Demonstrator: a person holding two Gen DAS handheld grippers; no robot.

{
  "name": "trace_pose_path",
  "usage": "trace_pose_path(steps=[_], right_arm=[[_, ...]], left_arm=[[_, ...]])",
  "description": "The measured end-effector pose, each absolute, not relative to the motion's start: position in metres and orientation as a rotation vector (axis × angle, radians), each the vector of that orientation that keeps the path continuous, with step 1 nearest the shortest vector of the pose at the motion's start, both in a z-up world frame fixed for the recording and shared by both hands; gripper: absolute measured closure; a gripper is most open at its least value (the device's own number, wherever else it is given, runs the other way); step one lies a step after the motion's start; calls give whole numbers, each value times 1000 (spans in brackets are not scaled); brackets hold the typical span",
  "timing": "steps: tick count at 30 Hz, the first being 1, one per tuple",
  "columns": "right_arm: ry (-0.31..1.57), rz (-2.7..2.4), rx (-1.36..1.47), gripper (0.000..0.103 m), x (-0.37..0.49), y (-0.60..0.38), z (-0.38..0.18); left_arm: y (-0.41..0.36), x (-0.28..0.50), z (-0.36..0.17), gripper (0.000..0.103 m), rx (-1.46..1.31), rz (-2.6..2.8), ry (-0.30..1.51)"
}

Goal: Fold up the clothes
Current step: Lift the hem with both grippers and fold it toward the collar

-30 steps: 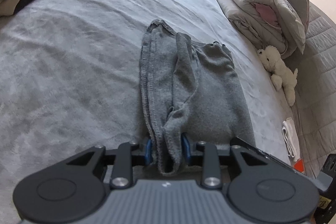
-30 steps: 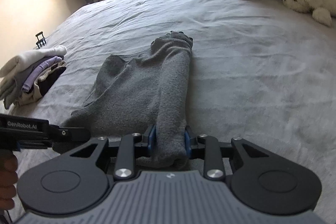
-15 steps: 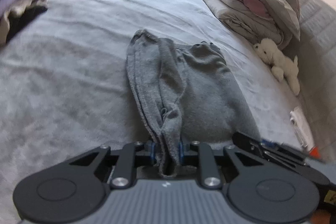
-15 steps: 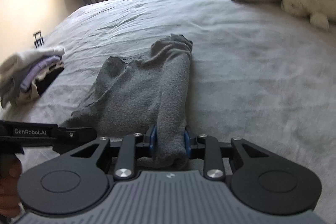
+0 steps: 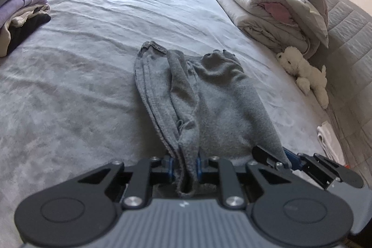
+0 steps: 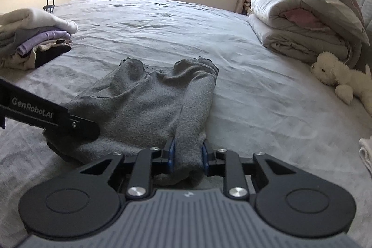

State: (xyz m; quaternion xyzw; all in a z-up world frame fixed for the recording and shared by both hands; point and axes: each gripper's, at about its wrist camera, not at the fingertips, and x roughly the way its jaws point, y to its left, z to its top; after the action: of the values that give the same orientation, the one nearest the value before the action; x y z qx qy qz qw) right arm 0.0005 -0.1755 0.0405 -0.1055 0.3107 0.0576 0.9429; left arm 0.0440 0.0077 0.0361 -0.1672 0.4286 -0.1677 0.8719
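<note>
Your left gripper (image 5: 184, 165) has just closed on the fuzzy grey garment's (image 5: 216, 104) bunched stitched hem; your right gripper (image 6: 187, 156) pinches its thick folded edge on the bed (image 6: 267, 90).

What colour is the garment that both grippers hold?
Grey garment, plain; it shows best in the right wrist view.
</note>
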Motion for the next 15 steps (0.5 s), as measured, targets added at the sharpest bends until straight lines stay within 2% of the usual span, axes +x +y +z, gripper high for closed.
trace_pose_path(steps=[8,15], right_arm=[[530,84,-331,79,-9,-167,48],[559,78,-303,79,-3,-172,47]], left_arm=[[-7,28,53,86,-272,-386,808],[-12,31,48,86,-259,-381,833]])
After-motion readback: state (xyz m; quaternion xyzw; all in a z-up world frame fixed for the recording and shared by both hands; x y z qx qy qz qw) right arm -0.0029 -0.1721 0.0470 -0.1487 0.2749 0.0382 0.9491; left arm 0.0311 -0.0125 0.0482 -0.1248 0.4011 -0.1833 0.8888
